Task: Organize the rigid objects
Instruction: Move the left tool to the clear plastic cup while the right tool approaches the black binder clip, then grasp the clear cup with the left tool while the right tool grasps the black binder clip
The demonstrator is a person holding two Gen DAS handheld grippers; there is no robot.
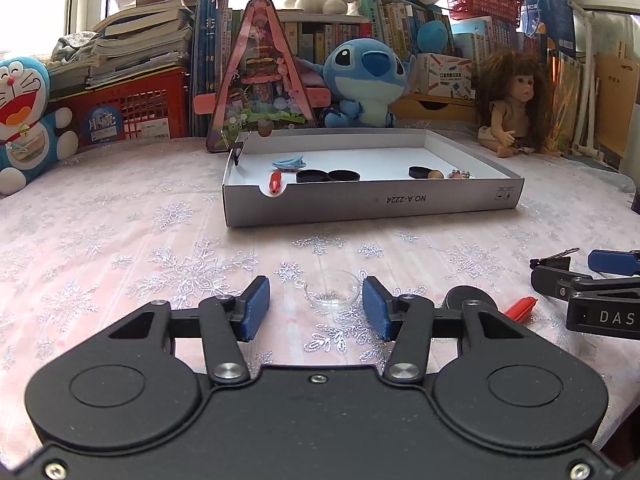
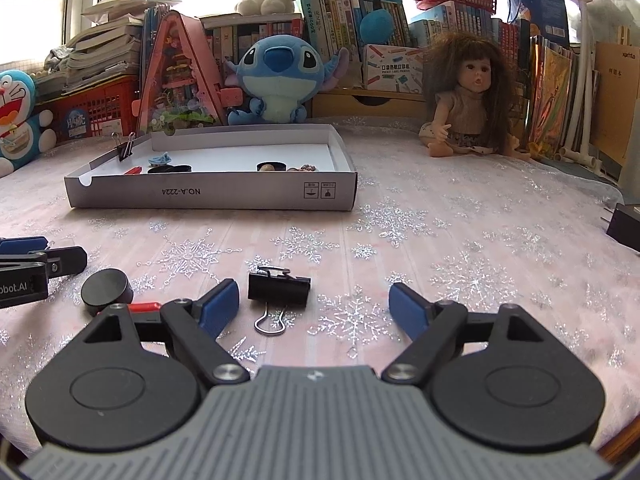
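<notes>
Your left gripper (image 1: 316, 306) hangs low over the cloth (image 1: 120, 240) with its jaws spread, and a small glass dish (image 1: 331, 290) sits on the cloth between the blue pads, touching neither. Your right gripper (image 2: 314, 310) also has its jaws spread wide, holding nothing. The binder clip (image 2: 279, 289) lies just ahead of it, nearer its left pad, body crosswise, one wire handle pointing back at you. A black disc (image 2: 106, 288) and a red pen (image 2: 144, 306) lie to the left; the pen's long axis runs roughly left to right. The box (image 2: 212, 196) sits farther back, holding discs, a red pen and small bits.
</notes>
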